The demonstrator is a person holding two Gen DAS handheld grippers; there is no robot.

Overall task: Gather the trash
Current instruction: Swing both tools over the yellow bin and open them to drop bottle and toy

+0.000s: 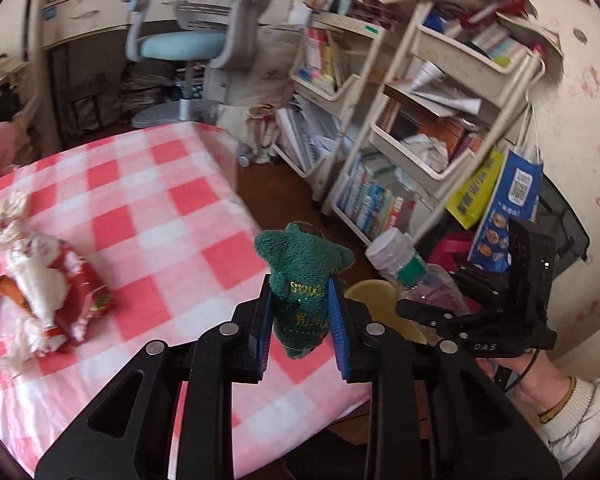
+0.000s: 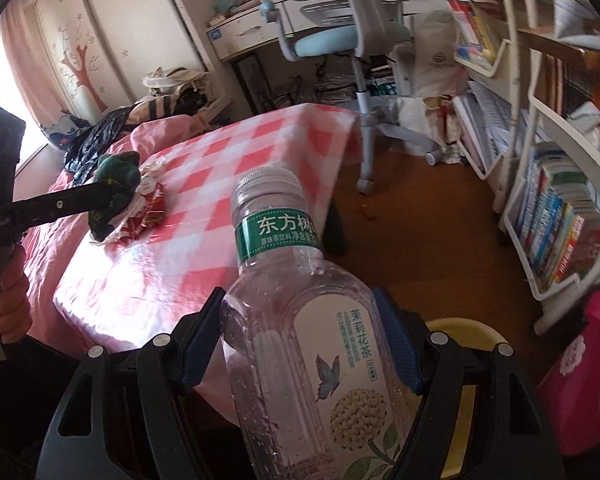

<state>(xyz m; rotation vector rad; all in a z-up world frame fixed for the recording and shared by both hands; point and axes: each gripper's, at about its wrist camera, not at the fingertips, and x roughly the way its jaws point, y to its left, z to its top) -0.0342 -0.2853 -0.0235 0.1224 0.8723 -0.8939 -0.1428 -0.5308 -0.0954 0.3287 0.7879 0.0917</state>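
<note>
My left gripper [image 1: 300, 312] is shut on a small green knitted pouch [image 1: 302, 276] and holds it above the near right corner of the pink checked table [image 1: 160, 216]. My right gripper [image 2: 300, 344] is shut on an empty clear plastic bottle [image 2: 300, 320] with a green neck band, held over a yellow bin [image 2: 466, 332] beside the table. The bottle [image 1: 412, 268] and yellow bin [image 1: 374, 296] also show in the left wrist view, right of the pouch. A red and white crumpled wrapper with tissue [image 1: 44, 292] lies on the table's left side; it also shows in the right wrist view [image 2: 146, 208].
White shelf carts full of books [image 1: 420, 120] stand on the right. A blue desk chair [image 1: 180, 44] stands behind the table. A pink bag [image 2: 580, 368] and a blue paper bag [image 1: 508, 208] sit by the carts. The floor [image 2: 420, 240] is brown wood.
</note>
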